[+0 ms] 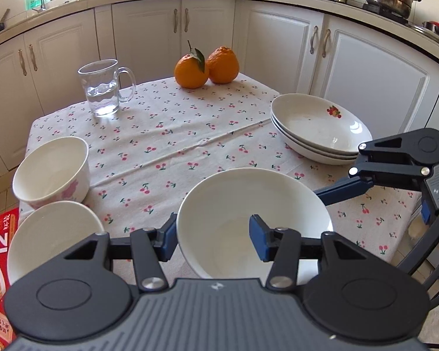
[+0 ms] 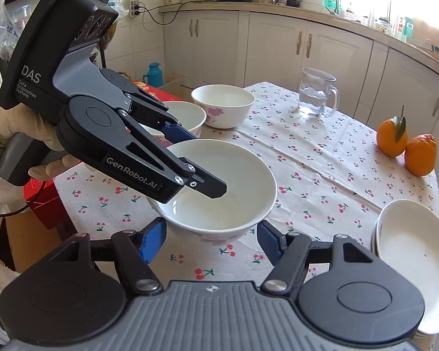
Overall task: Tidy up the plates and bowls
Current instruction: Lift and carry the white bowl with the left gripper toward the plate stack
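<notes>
The left gripper (image 1: 215, 235) was clenched on the near rim of a plain white ceramic bowl (image 1: 248, 196), one blue pad inside and one outside. The right gripper (image 2: 210, 241) had its jaws drawn in on either side of that bowl's base; I couldn't tell whether the pads pressed it. The bowl sat over the near edge of the cherry-print tablecloth (image 1: 175, 146). Two more white bowls (image 1: 52, 169) stood to the left, and a stack of shallow white plates (image 1: 316, 125) to the right. Beyond were a glass mug of water (image 1: 102, 87) and two oranges (image 1: 206, 68).
</notes>
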